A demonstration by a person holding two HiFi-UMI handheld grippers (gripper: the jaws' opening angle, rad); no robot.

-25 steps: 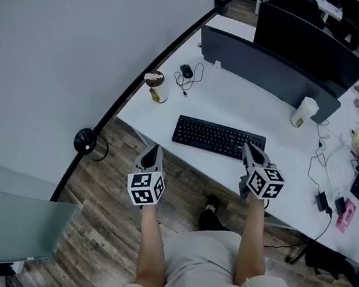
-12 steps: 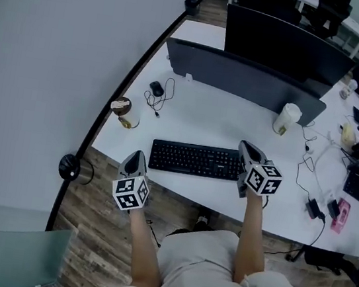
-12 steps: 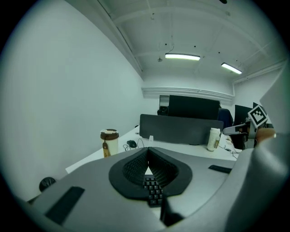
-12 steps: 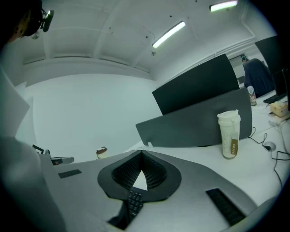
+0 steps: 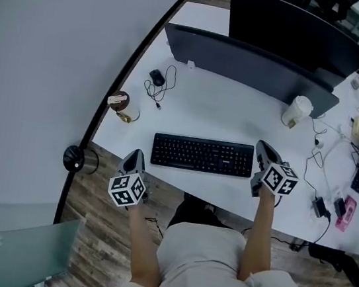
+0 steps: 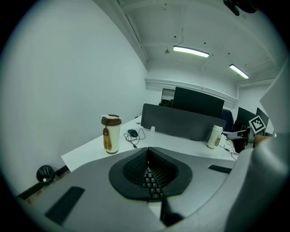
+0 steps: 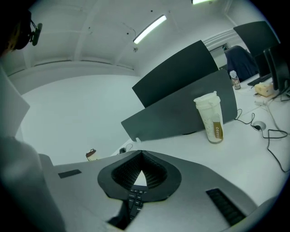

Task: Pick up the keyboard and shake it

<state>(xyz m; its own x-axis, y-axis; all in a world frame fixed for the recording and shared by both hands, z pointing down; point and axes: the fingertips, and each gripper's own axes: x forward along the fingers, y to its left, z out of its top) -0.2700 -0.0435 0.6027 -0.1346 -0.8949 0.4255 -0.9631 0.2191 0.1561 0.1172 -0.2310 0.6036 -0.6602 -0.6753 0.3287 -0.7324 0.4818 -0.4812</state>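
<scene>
1. Two cups are seen on the white desk point(image 5: 224, 113). At far left, a brown-lidded paper cup point(image 5: 121, 106) is stood near the desk's edge, with a black mouse point(image 5: 157, 76) and its looped cord set behind it.
2. Next, the left gripper point(image 5: 136, 156) is held off the desk's front edge, over the wooden floor point(image 5: 97, 227). Its jaws are pressed together with nothing gripped.
3. At centre, the black keyboard point(image 5: 202, 155) is laid flat on the desk, parallel to the front edge and between the two grippers. It is clear of the left one.
4. The right gripper point(image 5: 262, 146) is held above the desk, just beside the keyboard's right end. Its jaws are likewise closed on nothing, and whether the keyboard is touched cannot be told.
5. Further right, a pale lidded cup point(image 5: 296, 111) is stood before the dark partition point(image 5: 245, 62), with loose cables point(image 5: 318, 153) trailed beyond it.
</scene>
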